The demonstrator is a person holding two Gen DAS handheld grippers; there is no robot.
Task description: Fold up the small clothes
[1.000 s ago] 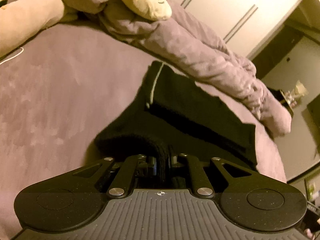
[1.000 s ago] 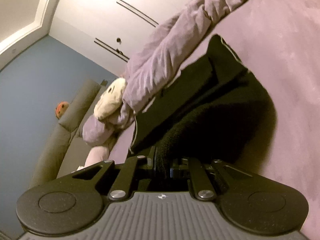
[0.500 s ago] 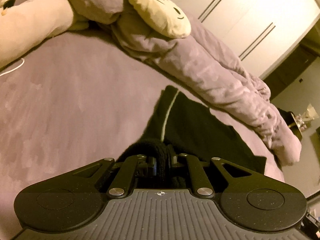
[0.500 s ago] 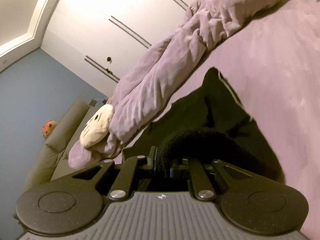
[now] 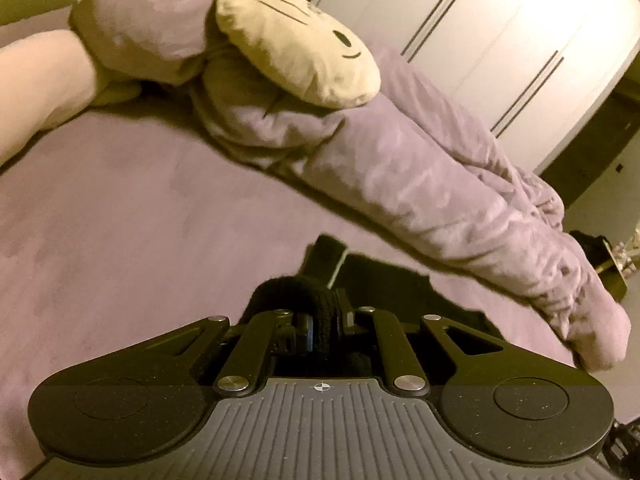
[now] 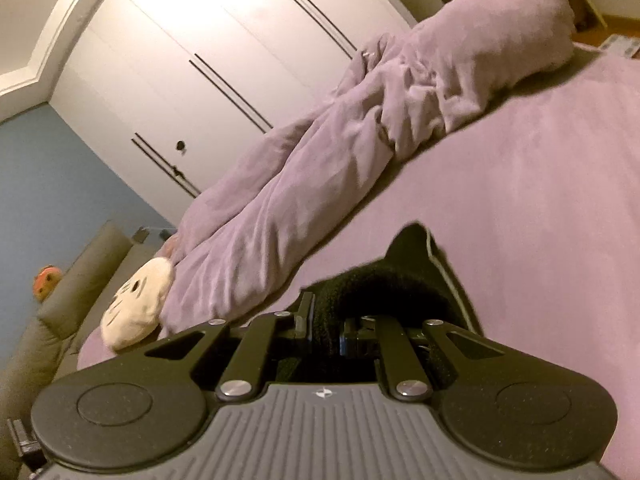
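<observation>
Left gripper [image 5: 322, 322]: its jaws are closed on a thick fold of the black garment [image 5: 384, 284], which bulges up between the fingers.
Right gripper [image 6: 324, 330]: the same, its jaws pinch a rolled edge of the black garment [image 6: 400, 276].
Black garment: dark knit cloth with a thin pale stripe along one edge; the part beyond both grippers lies on the purple bed cover [image 5: 140, 208], the pinched edge is lifted.
Purple bed cover: flat and soft, it fills the near and middle ground.
Rolled blanket [image 5: 420, 168]: long purple roll across the bed, behind the garment, not touching it.
Plush toy [image 5: 296, 36]: cream face with a drawn smile, resting on the roll's end.
Wardrobe [image 6: 192, 40]: white doors with dark handles, far behind; closed, so its contents are hidden.
</observation>
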